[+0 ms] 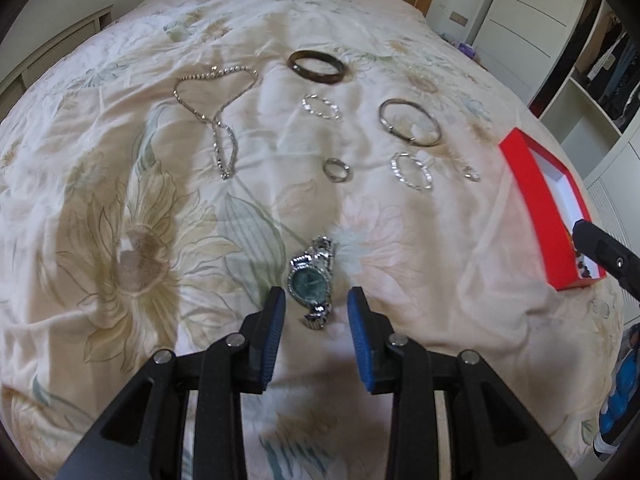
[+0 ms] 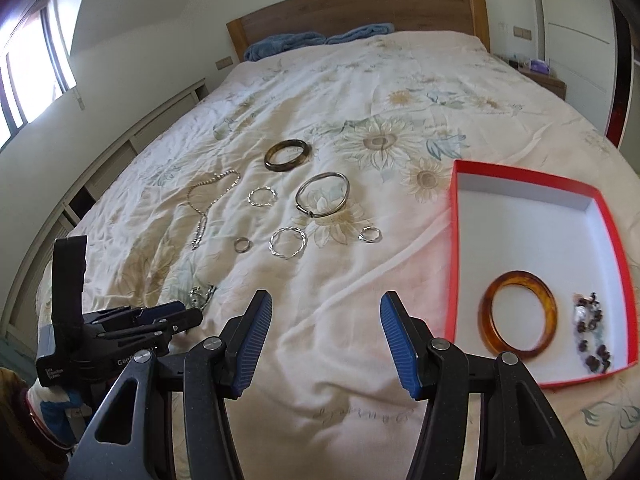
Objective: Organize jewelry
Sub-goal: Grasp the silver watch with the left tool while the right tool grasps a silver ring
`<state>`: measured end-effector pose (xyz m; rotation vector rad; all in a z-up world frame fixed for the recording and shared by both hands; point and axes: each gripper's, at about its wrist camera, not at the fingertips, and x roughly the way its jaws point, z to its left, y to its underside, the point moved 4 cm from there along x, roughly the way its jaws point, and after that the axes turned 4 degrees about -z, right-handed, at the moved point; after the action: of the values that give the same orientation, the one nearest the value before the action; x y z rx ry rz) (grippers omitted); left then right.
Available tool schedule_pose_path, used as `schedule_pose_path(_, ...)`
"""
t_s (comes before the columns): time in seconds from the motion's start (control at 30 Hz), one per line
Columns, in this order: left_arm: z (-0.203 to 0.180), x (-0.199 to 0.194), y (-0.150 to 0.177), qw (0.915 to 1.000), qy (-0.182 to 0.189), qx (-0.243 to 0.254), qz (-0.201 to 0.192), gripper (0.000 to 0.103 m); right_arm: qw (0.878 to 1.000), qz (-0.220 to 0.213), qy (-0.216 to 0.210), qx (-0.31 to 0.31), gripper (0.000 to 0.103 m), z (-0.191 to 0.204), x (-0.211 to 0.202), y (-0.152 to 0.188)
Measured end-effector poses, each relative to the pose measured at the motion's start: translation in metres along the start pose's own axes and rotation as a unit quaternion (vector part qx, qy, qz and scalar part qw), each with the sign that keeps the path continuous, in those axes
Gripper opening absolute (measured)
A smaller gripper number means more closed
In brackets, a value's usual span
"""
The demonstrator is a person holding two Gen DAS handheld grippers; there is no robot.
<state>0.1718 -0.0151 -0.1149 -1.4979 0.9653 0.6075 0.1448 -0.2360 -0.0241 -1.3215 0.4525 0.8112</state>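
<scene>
The left claw point(image 1: 316, 308) is hanging with its jaws apart, and the silver watch point(image 1: 314, 280) is lying on the bed just ahead, between its tips. The right claw point(image 2: 326, 312) is gaping wide, holding nothing, with the red box point(image 2: 456, 248) sitting to its right.

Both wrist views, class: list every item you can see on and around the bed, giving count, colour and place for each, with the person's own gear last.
watch: one, silver with a teal dial, on the quilt just ahead of the left gripper
necklace: one, silver, left of the spread
dark bangle: one, brown, farthest up the bed
metal bangle: one, grey, right of centre
twisted hoops: two, silver, one below the dark bangle, one below the metal bangle
small rings: two, silver, nearest row
red box: one, red outside and white inside, open, right side of the bed
amber bangle: one, orange-brown, inside the box
beaded piece: one, dark, blurred, in the box
blue towels: at the headboard
left gripper: black with blue pads, open
right gripper: same, open
</scene>
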Motion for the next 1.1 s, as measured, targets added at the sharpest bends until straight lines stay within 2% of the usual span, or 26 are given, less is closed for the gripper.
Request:
schedule_pose_path(0.2, 0.003, 0.015, -0.004, 1.0000, 0.007, -0.005, 0.004, 0.029, 1.000, 0.012, -0.001, -0.004, 0.056, -0.001, 0.026, -0.005)
schedule_pose_path(0.27, 0.005, 0.017, -0.005, 1.0000, 0.007, -0.007, 0.002, 0.020, 1.000, 0.016, 0.000, -0.003, 0.056, -0.002, 0.034, -0.008)
schedule_pose_path(0.47, 0.010, 0.015, -0.007, 0.9996, 0.021, -0.017, -0.007, 0.020, 1.000, 0.021, 0.022, -0.004, 0.056, -0.007, 0.060, -0.020)
schedule_pose_path(0.7, 0.015, 0.003, -0.011, 0.9982, 0.047, -0.027, -0.024, 0.020, 0.998, 0.033, 0.058, 0.003, 0.042, -0.019, 0.095, -0.042)
schedule_pose_path(1.03, 0.019, -0.007, -0.018, 0.9954, 0.077, -0.043, -0.039, 0.020, 0.993, 0.071, 0.090, 0.012, 0.033, -0.030, 0.130, -0.037)
schedule_pose_path(1.1, 0.019, -0.009, -0.019, 0.9954, 0.076, -0.043, -0.040, 0.020, 0.993, 0.075, 0.091, 0.007, 0.021, -0.030, 0.134, -0.036)
